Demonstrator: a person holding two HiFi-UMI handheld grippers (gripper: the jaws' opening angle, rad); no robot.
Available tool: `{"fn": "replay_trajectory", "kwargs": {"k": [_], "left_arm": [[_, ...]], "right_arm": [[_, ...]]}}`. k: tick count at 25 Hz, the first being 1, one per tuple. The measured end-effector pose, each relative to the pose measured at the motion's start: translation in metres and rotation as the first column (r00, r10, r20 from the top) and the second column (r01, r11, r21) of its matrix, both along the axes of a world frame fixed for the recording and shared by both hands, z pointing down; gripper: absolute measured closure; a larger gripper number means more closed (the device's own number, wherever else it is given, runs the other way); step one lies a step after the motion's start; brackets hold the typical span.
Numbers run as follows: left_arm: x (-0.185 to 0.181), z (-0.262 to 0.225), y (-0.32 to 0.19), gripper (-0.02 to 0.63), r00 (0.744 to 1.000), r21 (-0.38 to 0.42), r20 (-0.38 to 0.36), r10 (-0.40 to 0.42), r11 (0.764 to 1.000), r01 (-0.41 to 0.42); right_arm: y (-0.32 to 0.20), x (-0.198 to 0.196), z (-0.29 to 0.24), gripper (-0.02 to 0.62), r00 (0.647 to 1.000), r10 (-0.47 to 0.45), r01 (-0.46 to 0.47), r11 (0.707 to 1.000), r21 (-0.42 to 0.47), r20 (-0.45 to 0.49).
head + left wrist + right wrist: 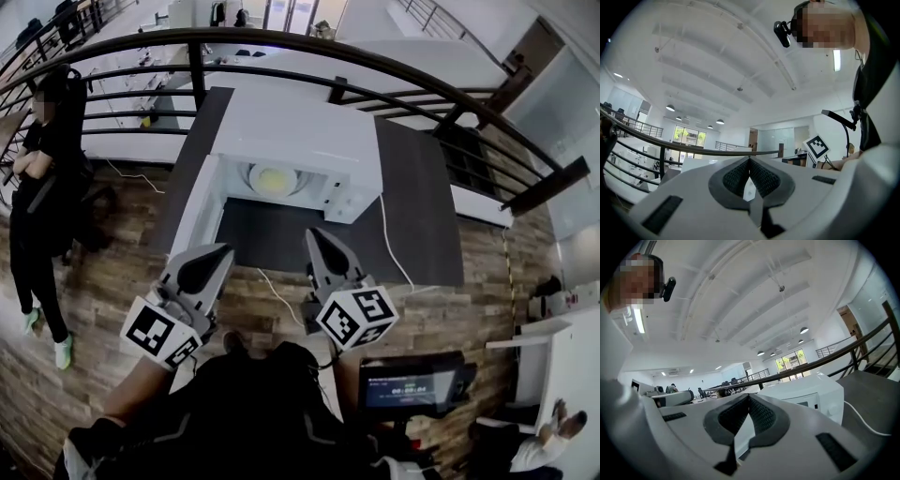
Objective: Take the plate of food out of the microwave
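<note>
The microwave (300,131) sits on a dark table (422,216). Its door (199,211) hangs wide open on the microwave's left side. The plate (274,178) is inside the microwave, in the middle of the floor. Something yellow lies on it, which looks like the food (272,176).

The left gripper (223,253) and the right gripper (317,236) are both in front of the microwave, near its opening but not inside. They are apart from the plate. The left gripper (749,161) has its fingers (736,178) pressed together with nothing between them. The right gripper (749,397) is the same, closed tight and empty. From the right gripper view, the microwave (811,392) is ahead and a bit to the right.

A white cord (389,244) runs over the table on the right side of the microwave.

The plate is probably hard and stiff, so it will not bend. It may break if it drops. Its rim is likely smooth and a bit slippery. The food could slide off if the plate tips, so it should stay flat. It may be hot too.

The best place to hold seems to be the rim closest to the microwave's opening. A gripper on each side of that rim would keep it steady. The fingers must open first.
</note>
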State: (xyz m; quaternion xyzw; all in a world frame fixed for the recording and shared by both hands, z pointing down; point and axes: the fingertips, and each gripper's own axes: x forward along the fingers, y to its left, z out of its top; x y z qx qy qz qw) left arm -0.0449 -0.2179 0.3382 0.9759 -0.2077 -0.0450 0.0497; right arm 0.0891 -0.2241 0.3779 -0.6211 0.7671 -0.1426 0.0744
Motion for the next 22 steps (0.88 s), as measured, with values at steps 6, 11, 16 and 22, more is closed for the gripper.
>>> {"fn": "replay_trajectory", "kwargs": {"k": [6, 11, 16, 22], "left_arm": [[-0.006, 0.009, -0.003, 0.603, 1.0, -0.029, -0.012, 0.005, 1.0, -0.005], [0.009, 0.007, -0.009, 0.603, 0.999, -0.029, 0.014, -0.031, 0.999, 0.031], [0.032, 0.004, -0.022, 0.603, 0.995, -0.046, 0.043, -0.092, 0.995, 0.094], [0.043, 0.002, -0.037, 0.603, 0.981, -0.031, 0.074, -0.18, 0.983, 0.183]], "right_arm": [[-0.003, -0.008, 0.004, 0.594, 1.0, -0.01, 0.01, 1.0, -0.007, 0.013], [-0.023, 0.013, 0.02, 0.575, 0.992, -0.013, 0.017, 0.999, -0.031, 0.123], [-0.059, 0.045, 0.062, 0.537, 0.938, -0.038, 0.081, 0.991, -0.111, 0.344], [-0.102, 0.077, 0.118, 0.425, 0.853, 0.01, 0.095, 0.98, -0.174, 0.522]]}}
